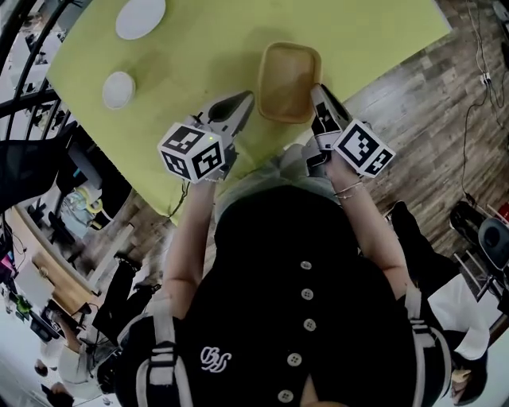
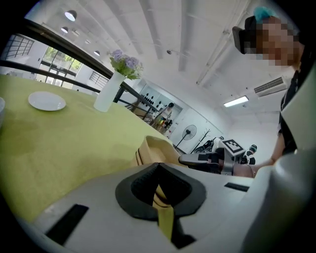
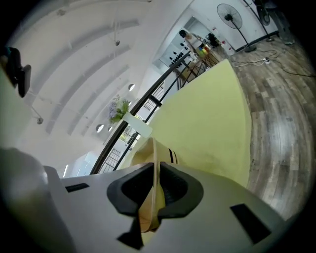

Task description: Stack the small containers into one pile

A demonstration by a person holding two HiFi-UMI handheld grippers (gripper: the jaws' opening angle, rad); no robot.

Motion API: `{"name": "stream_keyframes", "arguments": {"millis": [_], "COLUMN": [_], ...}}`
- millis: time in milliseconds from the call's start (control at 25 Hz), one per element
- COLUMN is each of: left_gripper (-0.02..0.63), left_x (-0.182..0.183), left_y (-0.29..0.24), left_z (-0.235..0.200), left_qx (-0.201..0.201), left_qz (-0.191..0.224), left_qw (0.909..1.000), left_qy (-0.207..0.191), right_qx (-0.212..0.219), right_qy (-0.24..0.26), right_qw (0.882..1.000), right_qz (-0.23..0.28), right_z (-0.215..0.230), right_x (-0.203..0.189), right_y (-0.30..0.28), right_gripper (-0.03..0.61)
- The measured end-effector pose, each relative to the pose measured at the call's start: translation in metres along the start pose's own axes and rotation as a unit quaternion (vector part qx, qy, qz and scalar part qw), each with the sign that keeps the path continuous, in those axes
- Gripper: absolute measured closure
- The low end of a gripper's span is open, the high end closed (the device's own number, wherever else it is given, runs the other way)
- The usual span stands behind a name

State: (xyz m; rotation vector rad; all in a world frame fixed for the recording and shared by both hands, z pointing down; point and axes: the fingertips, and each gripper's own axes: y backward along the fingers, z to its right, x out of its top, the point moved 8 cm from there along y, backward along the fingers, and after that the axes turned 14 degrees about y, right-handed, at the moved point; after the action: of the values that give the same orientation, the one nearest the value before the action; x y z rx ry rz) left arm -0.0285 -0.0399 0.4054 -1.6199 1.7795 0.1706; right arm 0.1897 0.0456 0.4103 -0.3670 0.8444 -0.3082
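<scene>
Tan rectangular plastic container (image 1: 288,79) on yellow-green tablecloth (image 1: 199,56). The right gripper (image 1: 320,95) pinches its right rim wall narrowly. The left gripper (image 1: 243,100), jaws together and empty, sits beside the left rim. Best released only once the container lies flat.

On the table (image 1: 207,48) before you, the container (image 1: 289,79) sits between your left gripper (image 1: 248,99), at its left rim, and right gripper (image 1: 318,91), at its right rim. Far left lie a plate (image 1: 141,17) and, nearer you, a dish (image 1: 118,90).
</scene>
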Motion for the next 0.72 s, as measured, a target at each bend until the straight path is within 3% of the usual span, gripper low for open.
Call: {"name": "stream_keyframes", "arguments": {"millis": [440,720], "left_gripper": [0.603,0.603], "left_x": [-0.002,-0.005], "left_y": [-0.009,-0.011], "left_z": [-0.006,-0.006], "left_qx": [-0.009,-0.012], "left_qz": [-0.017,-0.021], "left_qw": [0.9997,0.9996], "left_qy": [0.012,0.015], "right_qx": [-0.002,-0.005], "right_qy": [-0.033,-0.008], "right_qw": [0.999,0.999], "right_qz": [-0.021,-0.04], "right_z": [0.008,0.013], "right_x": [-0.012,-0.015], "right_y": [-0.001,-0.006], "right_gripper": [0.538,0.537]}}
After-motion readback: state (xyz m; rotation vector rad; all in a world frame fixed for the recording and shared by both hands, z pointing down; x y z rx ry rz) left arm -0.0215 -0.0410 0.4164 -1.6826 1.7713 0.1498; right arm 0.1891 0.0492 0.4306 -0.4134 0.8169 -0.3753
